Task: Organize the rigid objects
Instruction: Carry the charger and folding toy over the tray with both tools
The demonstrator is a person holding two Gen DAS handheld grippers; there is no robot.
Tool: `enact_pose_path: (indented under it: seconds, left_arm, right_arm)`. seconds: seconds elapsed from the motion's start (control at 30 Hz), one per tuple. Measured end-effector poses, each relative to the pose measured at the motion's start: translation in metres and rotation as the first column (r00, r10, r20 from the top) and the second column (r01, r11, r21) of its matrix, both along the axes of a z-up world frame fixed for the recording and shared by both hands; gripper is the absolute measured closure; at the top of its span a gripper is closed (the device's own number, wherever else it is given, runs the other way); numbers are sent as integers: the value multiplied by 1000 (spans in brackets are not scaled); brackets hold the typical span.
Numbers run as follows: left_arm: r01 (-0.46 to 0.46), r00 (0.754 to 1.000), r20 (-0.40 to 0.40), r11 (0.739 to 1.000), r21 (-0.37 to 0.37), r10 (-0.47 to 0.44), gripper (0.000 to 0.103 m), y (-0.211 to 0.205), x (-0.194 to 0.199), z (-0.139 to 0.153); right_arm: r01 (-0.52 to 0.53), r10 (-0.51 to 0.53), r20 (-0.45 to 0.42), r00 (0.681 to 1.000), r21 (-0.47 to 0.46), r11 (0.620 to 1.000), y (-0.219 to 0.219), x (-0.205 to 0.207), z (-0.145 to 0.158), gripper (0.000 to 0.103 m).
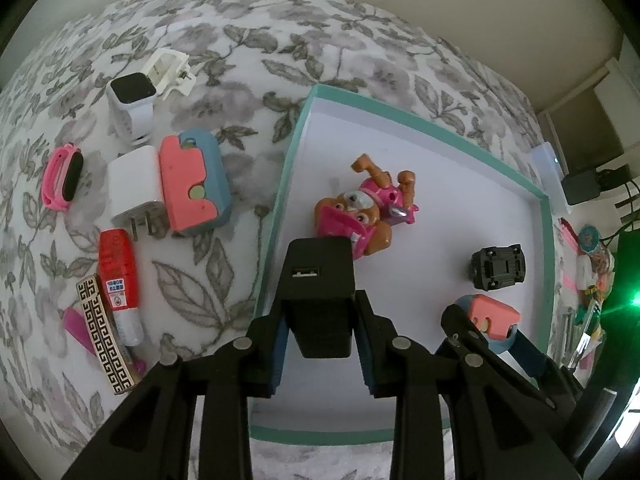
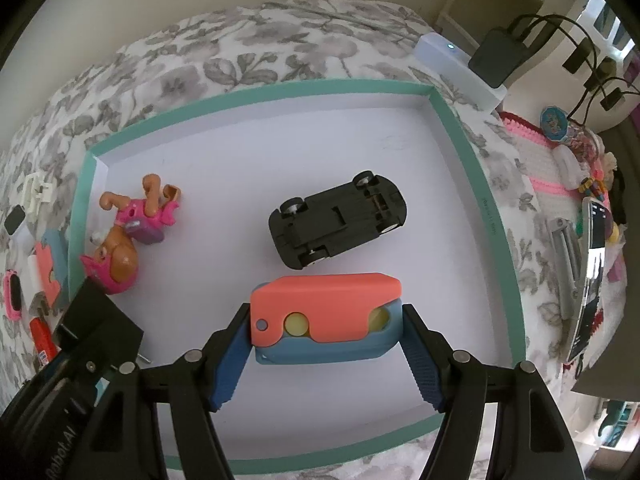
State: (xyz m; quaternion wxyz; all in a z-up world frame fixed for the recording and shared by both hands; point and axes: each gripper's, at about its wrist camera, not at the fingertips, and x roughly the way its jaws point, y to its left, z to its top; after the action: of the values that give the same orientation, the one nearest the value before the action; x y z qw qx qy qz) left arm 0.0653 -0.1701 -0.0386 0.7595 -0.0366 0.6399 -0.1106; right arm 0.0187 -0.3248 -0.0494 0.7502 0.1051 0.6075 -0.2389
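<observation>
Black charger point(image 1: 322, 300) sits clamped in your left gripper point(image 1: 322, 344), lower centre of the left wrist frame, over the teal tray point(image 1: 424, 114). Your right gripper point(image 2: 326, 354) pinches the coral-and-blue case point(image 2: 326, 316) lengthwise, below the overturned toy car point(image 2: 338, 226); puppy figure point(image 2: 120, 240) at left.

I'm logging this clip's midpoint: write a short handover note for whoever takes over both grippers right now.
Left gripper: shut on a black charger, over the tray.
Right gripper: jaws around a pink-and-blue case; contact unclear.
Done: toy dog and toy car lie in the tray.
Left: white charger, second pink-and-blue case, white watch, pink band, red tube still on the cloth.
</observation>
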Motion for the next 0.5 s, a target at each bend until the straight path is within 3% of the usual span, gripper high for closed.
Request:
enact_pose_path:
  seconds: [0.07, 0.5]
  left_arm:
    - [-9, 1000, -7, 1000, 11, 9, 62, 2, 0, -1]
    - [-4, 1000, 1, 1000, -10, 4, 58, 4, 0, 6]
  right_arm:
    - [0, 0, -6, 1000, 2, 1000, 1, 0, -1, 29]
    - [3, -3, 10, 1000, 8, 1000, -3, 2, 6, 29]
